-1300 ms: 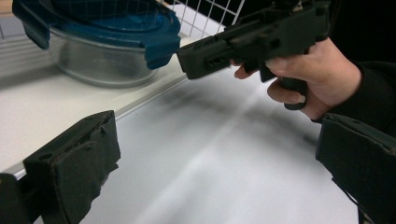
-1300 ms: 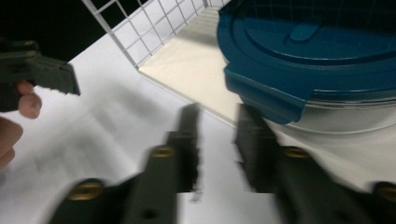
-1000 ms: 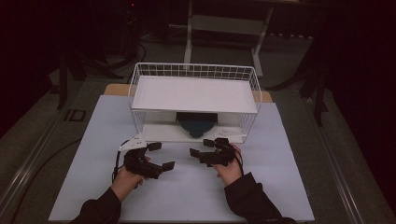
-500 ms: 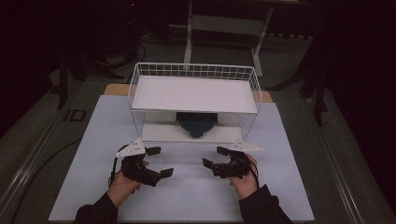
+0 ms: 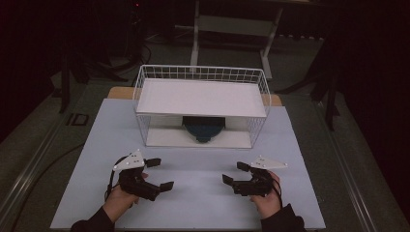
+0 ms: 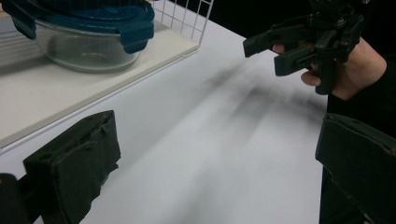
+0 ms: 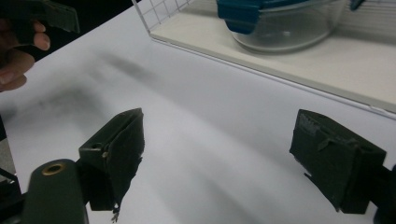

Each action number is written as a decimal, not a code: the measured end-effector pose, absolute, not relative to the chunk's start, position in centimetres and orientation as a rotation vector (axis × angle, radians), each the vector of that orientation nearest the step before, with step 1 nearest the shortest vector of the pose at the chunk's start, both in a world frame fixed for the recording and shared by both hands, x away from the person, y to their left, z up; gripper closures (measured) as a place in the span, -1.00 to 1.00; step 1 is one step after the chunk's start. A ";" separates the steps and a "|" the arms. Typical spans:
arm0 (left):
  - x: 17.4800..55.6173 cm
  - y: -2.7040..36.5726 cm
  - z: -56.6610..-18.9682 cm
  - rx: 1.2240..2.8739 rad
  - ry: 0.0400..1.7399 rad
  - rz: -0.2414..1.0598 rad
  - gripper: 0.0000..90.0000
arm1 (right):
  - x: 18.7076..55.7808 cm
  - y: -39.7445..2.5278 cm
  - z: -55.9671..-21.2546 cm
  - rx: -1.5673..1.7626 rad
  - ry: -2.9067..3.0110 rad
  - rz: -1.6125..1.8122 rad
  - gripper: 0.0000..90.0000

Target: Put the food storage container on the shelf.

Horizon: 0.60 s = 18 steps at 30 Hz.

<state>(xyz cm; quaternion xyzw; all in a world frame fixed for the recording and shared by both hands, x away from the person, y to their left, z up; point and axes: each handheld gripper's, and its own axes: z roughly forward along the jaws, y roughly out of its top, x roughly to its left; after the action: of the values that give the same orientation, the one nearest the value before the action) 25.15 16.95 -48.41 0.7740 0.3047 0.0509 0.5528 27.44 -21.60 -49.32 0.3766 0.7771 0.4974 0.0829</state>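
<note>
A glass container with a blue clip lid (image 5: 203,128) sits on the lower shelf of a white wire rack (image 5: 200,72) at the table's centre. It also appears in the left gripper view as the container (image 6: 88,37) and in the right gripper view as the container (image 7: 285,23). My left gripper (image 5: 160,174) is open over the white table, in front of the rack's left half. My right gripper (image 5: 233,172) is open in front of the rack's right half, jaws pointing left. Nothing lies between the jaws of the left gripper (image 6: 215,163) or the right gripper (image 7: 224,158).
The rack's upper shelf (image 5: 200,96) is a bare white board. The white table top (image 5: 193,203) spreads around both hands. Dark floor, cables and a metal stand (image 5: 232,24) lie beyond the table. The other hand's gripper (image 6: 308,42) faces my left one.
Both grippers have drawn back from the rack's front toward the person and moved apart, left going left and right going right. Their jaws remain open.
</note>
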 end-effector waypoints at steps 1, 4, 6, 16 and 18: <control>25.1 17.0 -48.4 1.836 0.718 0.122 -1.00 | 27.3 -21.9 -49.3 1.131 2.317 1.490 -0.62; 24.8 17.3 -48.4 1.832 0.721 0.124 -1.00 | 27.0 -22.5 -49.3 1.142 2.301 1.492 -0.62; 24.6 17.4 -48.4 1.829 0.725 0.123 -1.00 | 26.8 -22.9 -49.3 1.142 2.299 1.481 -0.62; 23.9 18.2 -48.5 1.824 0.729 0.138 -1.00 | 25.8 -24.9 -49.5 1.146 2.285 1.502 -0.62; 23.8 18.6 -48.6 1.820 0.730 0.142 -1.00 | 25.6 -25.5 -49.7 1.130 2.301 1.479 -0.63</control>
<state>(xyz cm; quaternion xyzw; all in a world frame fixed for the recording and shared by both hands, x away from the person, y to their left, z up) 23.75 18.59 -48.57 0.7702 0.3089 0.0603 0.5547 25.61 -25.51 -49.65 0.3803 0.7743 0.4976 0.0906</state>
